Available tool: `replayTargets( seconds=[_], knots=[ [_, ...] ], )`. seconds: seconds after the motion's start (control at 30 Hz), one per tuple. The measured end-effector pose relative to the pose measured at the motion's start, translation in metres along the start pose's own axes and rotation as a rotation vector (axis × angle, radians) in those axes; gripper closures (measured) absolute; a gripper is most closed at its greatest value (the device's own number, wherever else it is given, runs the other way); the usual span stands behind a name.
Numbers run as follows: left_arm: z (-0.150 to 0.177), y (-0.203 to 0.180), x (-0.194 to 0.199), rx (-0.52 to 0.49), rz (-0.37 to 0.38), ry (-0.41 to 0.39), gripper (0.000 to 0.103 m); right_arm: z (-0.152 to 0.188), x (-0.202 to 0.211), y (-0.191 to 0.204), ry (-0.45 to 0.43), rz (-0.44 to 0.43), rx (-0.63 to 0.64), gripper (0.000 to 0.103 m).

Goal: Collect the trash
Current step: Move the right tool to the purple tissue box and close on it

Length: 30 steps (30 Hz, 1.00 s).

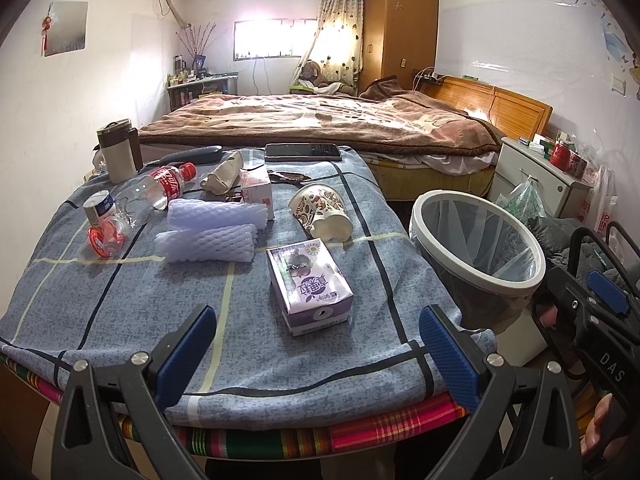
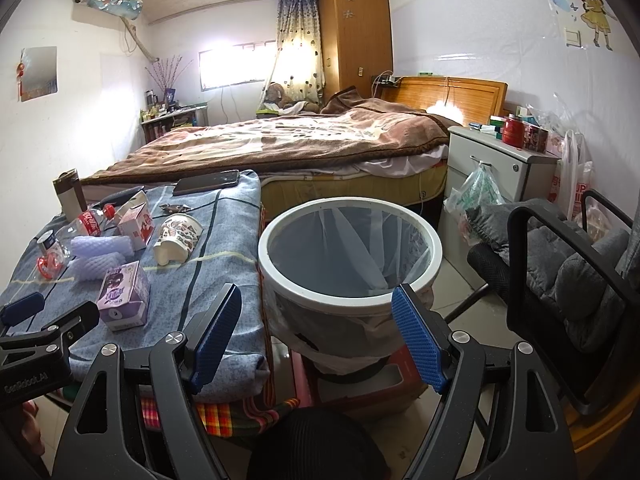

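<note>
Bedroom table (image 1: 120,320) edge touches bin (image 2: 344,280); left gripper (image 1: 316,354) and right gripper (image 2: 318,336) spread wide.

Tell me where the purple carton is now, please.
The purple carton stands on the table's near part, ahead of the open left gripper, with the tipped paper cup behind it.

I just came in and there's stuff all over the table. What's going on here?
A person is tidying up trash with a two-finger gripper in each hand. Both the left gripper and the right gripper are open and hold nothing. The left one points at the purple drink carton on the blue checked tablecloth. The right one hangs by the white-rimmed bin with a clear bag, which looks empty. The crushed patterned paper cup and clear cola bottle with a red label lie on the table.
</note>
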<state>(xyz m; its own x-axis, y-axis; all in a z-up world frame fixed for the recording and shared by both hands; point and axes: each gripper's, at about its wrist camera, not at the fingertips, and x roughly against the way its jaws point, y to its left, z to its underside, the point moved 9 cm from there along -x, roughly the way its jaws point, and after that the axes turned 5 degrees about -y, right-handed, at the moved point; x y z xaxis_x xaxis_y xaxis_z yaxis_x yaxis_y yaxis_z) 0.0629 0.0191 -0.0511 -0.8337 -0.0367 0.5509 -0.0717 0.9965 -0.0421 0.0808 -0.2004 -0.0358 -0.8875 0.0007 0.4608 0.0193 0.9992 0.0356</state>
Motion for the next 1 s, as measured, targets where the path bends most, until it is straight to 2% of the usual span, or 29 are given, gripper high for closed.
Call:
replayTargets(
  seconds=[0.27,0.43,0.7,0.9,1.0],
  knots=[
    [-0.002,0.009,-0.003,0.001,-0.014,-0.001,0.0,0.002,-0.005,0.004,0.012,-0.007,0.004,0.024],
    [-0.004,0.034,-0.002,0.005,-0.07,-0.011,0.0,0.001,-0.007,0.016,0.007,-0.049,0.013,0.024],
    [-0.004,0.098,-0.007,0.06,-0.174,-0.002,0.0,0.01,-0.023,0.092,0.04,-0.241,0.098,0.024],
    [0.002,0.128,-0.023,0.076,-0.183,0.035,0.0,0.016,-0.03,0.136,0.086,-0.396,0.113,0.024],
    [0.002,0.14,-0.029,0.089,-0.172,0.044,0.0,0.021,-0.036,0.151,0.115,-0.427,0.127,0.024]
  ],
)
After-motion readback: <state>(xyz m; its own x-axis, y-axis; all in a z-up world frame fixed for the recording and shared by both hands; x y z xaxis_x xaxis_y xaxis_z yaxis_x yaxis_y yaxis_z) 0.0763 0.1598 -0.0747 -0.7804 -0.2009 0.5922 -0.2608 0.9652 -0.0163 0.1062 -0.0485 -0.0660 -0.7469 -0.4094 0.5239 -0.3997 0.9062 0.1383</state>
